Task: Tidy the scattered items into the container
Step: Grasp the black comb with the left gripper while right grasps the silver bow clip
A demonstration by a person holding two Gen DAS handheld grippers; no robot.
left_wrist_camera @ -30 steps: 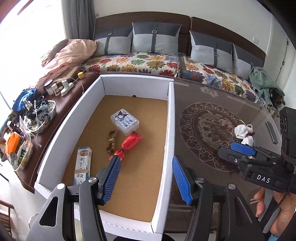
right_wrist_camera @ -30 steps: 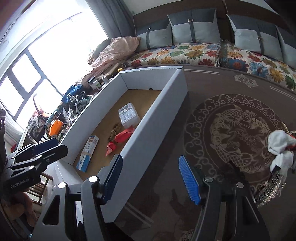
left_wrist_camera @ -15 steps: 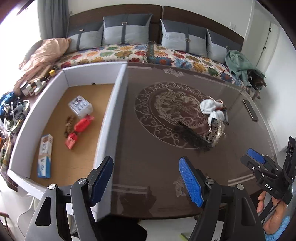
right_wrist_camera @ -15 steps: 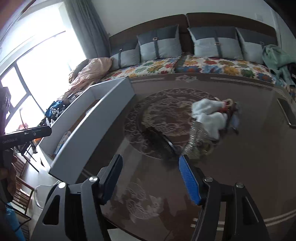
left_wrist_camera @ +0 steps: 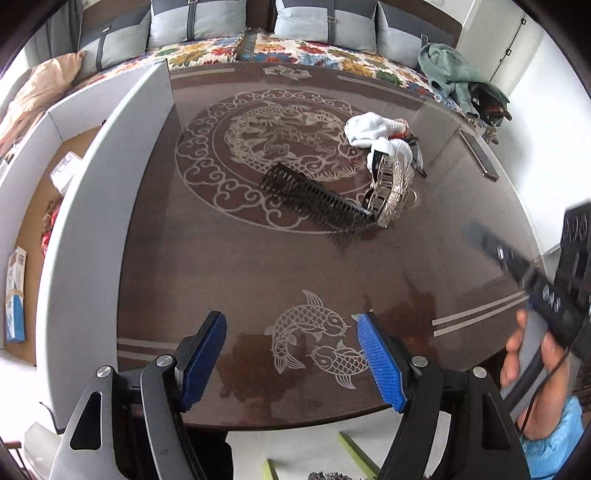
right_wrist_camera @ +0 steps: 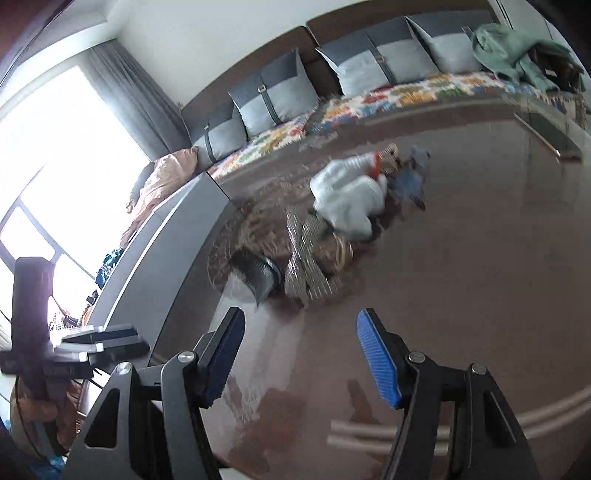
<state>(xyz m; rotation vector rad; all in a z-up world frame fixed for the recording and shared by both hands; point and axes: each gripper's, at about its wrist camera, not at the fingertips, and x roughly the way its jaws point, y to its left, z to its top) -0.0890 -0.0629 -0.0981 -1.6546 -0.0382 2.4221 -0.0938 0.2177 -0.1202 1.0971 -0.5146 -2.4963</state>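
Note:
A black comb [left_wrist_camera: 317, 199] lies on the dark patterned table [left_wrist_camera: 258, 266], touching a silver mesh band [left_wrist_camera: 391, 188]. A crumpled white cloth [left_wrist_camera: 373, 133] sits just behind them with small dark bits beside it. The white cardboard box [left_wrist_camera: 92, 206] stands at the left. My left gripper [left_wrist_camera: 291, 332] hangs open and empty over the fish pattern near the table's front edge, well short of the comb. My right gripper [right_wrist_camera: 301, 325] is open and empty too, with the comb [right_wrist_camera: 255, 273], band [right_wrist_camera: 306, 258] and cloth [right_wrist_camera: 351, 199] ahead of it. The box wall [right_wrist_camera: 177, 236] is to its left.
Inside the box lie a blue-white carton [left_wrist_camera: 14, 299], a red item [left_wrist_camera: 48, 232] and a clear case [left_wrist_camera: 64, 171]. A dark flat bar [left_wrist_camera: 480, 155] lies by the table's right edge. A sofa with cushions [left_wrist_camera: 199, 22] and a green garment [left_wrist_camera: 454, 74] runs behind.
Both views have swung away from the box to the right and lowered toward the table. The comb, band and cloth are now ahead. The left jaws stand a little wider.

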